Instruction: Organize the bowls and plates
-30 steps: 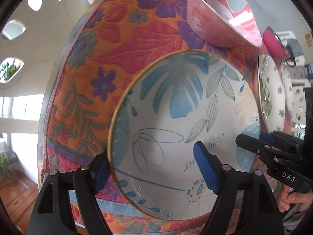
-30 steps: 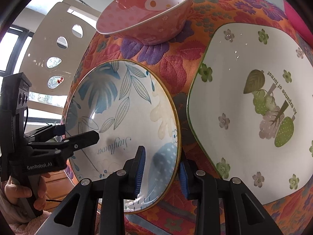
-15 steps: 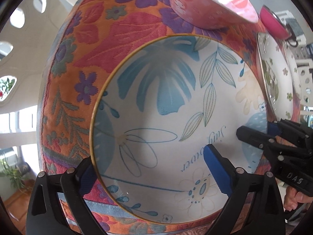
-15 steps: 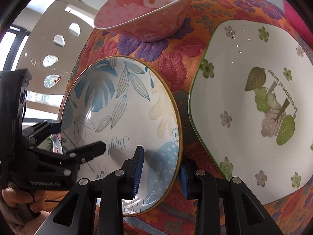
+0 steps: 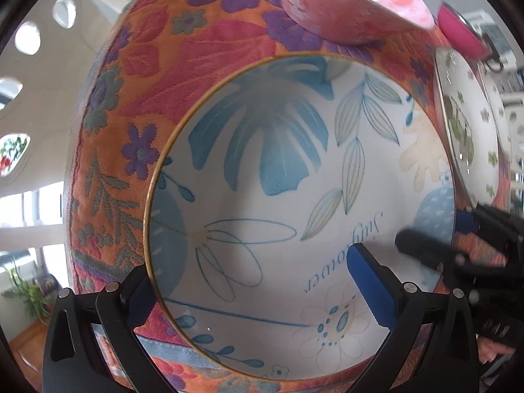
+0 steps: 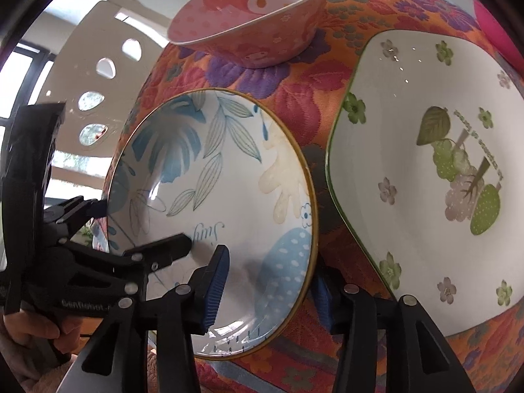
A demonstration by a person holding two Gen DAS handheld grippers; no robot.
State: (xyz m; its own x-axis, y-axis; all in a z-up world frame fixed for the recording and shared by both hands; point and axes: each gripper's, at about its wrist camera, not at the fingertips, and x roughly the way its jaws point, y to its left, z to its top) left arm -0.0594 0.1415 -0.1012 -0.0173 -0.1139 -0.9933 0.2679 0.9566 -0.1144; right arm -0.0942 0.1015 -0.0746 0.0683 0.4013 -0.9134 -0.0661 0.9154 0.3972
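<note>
The round, deep, white ceramic plate with blue leaf print and a gold rim (image 5: 294,216) (image 6: 216,216) lies on the orange floral woven tablecloth (image 5: 203,49) (image 6: 304,98), just beside the rounded-square white plate with green flowers (image 6: 425,170) (image 5: 465,131) and near the pink patterned bowl (image 6: 255,23) (image 5: 344,9). The left gripper (image 5: 252,281) (image 6: 98,209) straddles the plate's left rim, jaws spread wide, one blue pad inside and one outside; contact cannot be judged. The right gripper (image 6: 268,281) (image 5: 458,226) straddles the right rim at a narrower gap; whether its pads touch the rim cannot be told.
</note>
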